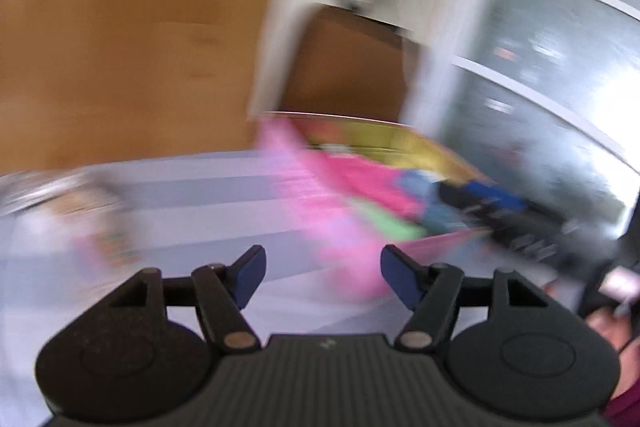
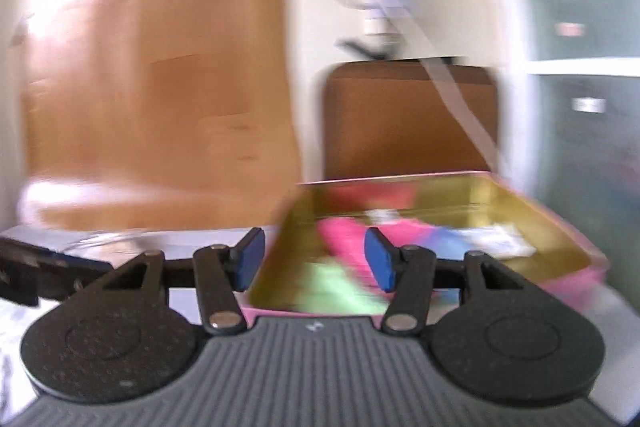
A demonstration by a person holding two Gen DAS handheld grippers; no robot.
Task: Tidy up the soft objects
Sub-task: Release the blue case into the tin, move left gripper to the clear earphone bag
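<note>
Both views are smeared by motion. A box [image 1: 404,137] with a gold inside and a pink rim holds pink [image 1: 372,183], green [image 1: 384,223] and blue [image 1: 416,187] cloths. A pink cloth [image 1: 316,203] hangs over its near left edge onto the striped surface. My left gripper [image 1: 323,269] is open just in front of that cloth, its pads wide apart and not pressing on it. My right gripper [image 2: 314,259] is open at the box's near rim [image 2: 576,275], with a pink cloth [image 2: 344,239] and a green cloth [image 2: 336,287] in the box beyond it. It also shows in the left wrist view as a dark shape [image 1: 520,227].
The box rests on a pale striped sheet [image 1: 208,195]. A small patterned item [image 1: 108,239] lies blurred at the left. Behind are a wooden panel [image 2: 168,87], a brown board [image 2: 400,119] and a glass door [image 2: 588,131] at the right. A person's hand [image 1: 612,323] shows at the lower right.
</note>
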